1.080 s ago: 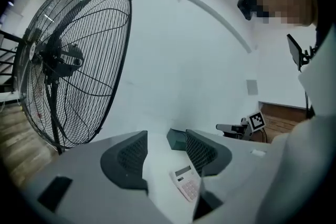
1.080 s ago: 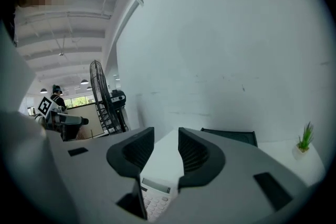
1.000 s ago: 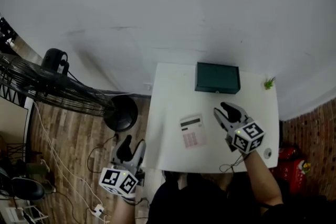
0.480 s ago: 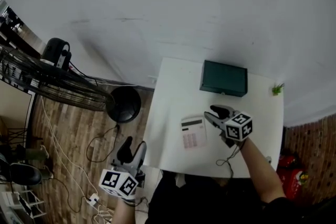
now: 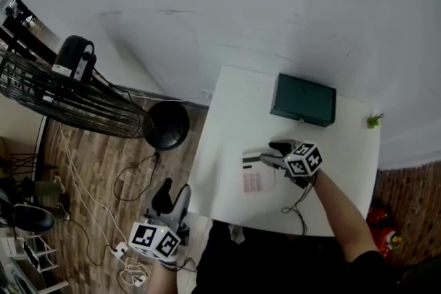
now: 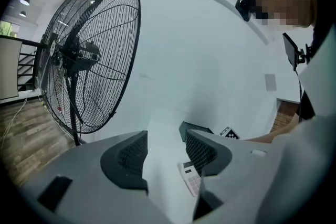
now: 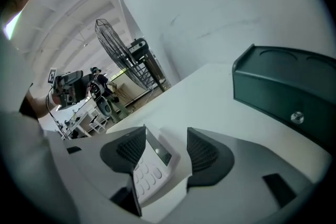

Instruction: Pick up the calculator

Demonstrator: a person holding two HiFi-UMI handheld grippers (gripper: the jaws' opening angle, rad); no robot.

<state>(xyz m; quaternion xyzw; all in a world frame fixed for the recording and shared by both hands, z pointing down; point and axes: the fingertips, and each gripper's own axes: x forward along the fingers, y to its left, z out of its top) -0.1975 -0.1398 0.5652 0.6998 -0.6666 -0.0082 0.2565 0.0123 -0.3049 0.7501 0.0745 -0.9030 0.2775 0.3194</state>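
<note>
The white calculator (image 5: 254, 173) with pink keys lies flat near the front middle of the white table (image 5: 227, 113). My right gripper (image 5: 270, 153) is low over its right end, and its jaws are opening. In the right gripper view the calculator (image 7: 151, 166) lies between the jaws of the right gripper (image 7: 163, 152), and a gap shows beside the right pad. My left gripper (image 5: 172, 197) hangs off the table's left front corner, over the floor. Seen from its own camera, the left gripper (image 6: 165, 152) is open and empty, with the calculator (image 6: 190, 176) lying beyond it.
A dark green box (image 5: 304, 100) stands at the table's back, close behind the right gripper (image 7: 286, 92). A small green plant (image 5: 374, 121) sits at the back right corner. A large floor fan (image 5: 69, 96) and loose cables (image 5: 127, 179) occupy the wooden floor on the left.
My right gripper came down and to the left onto the calculator, tipped downward, and its jaws widened. The left gripper sank slightly.
</note>
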